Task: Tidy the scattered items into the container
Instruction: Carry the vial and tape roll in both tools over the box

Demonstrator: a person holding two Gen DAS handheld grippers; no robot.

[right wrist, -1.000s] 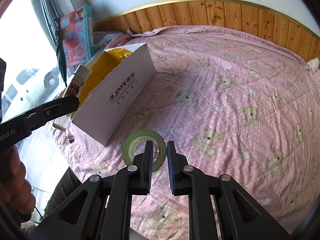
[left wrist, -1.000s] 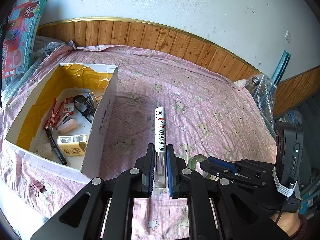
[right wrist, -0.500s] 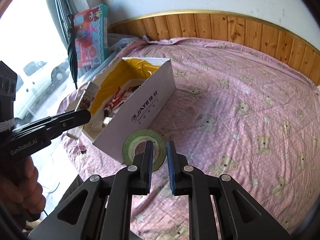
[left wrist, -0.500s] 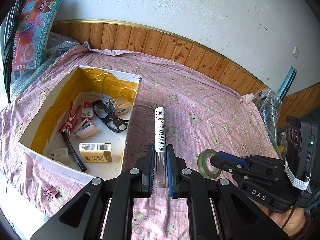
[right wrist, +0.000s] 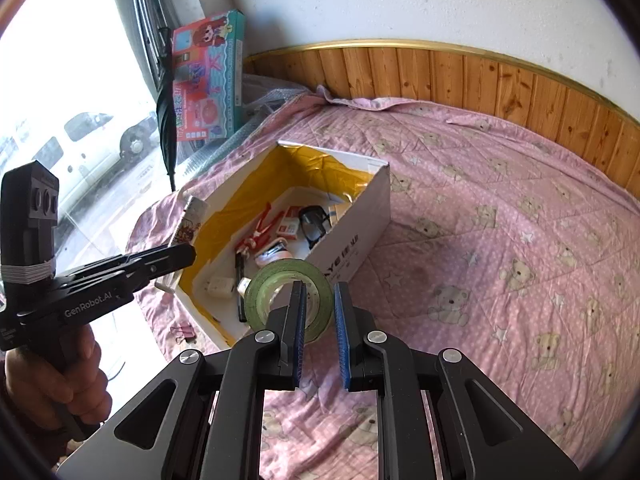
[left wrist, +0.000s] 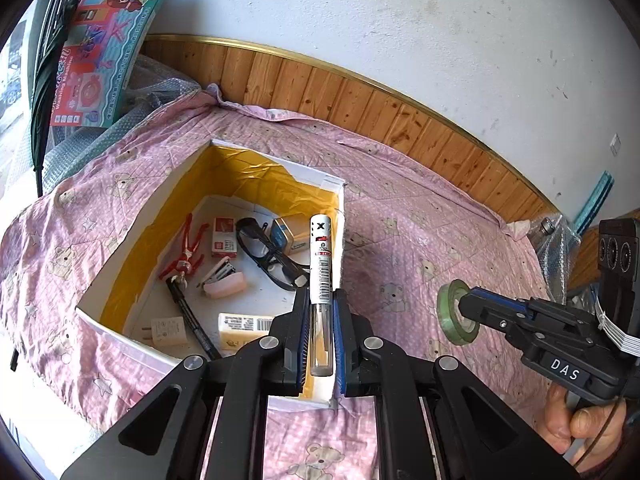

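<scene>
My left gripper (left wrist: 320, 336) is shut on a white tube with a barcode and a clear end (left wrist: 321, 264), held above the near right corner of the open white box with yellow lining (left wrist: 120, 248). Inside the box lie black glasses (left wrist: 272, 256), a red clip (left wrist: 186, 250), a stapler (left wrist: 224, 280), a black pen and small packets. My right gripper (right wrist: 320, 320) is shut on the rim of a green tape roll (right wrist: 264, 292), lifted just in front of the box (right wrist: 352, 240). The left wrist view shows that roll (left wrist: 450, 312) hanging in the air to the right of the box.
A pink bear-print cover (right wrist: 500, 240) spreads over the bed, bounded by wood panelling at the back. A colourful toy carton (left wrist: 100, 52) and a dark folded umbrella (right wrist: 166, 112) lean at the left by the window. A small pink binder clip (right wrist: 184, 330) lies beside the box.
Both grippers have risen and moved left toward the box. The tube now hangs over the box's corner, and the tape roll has been lifted off the cover.
</scene>
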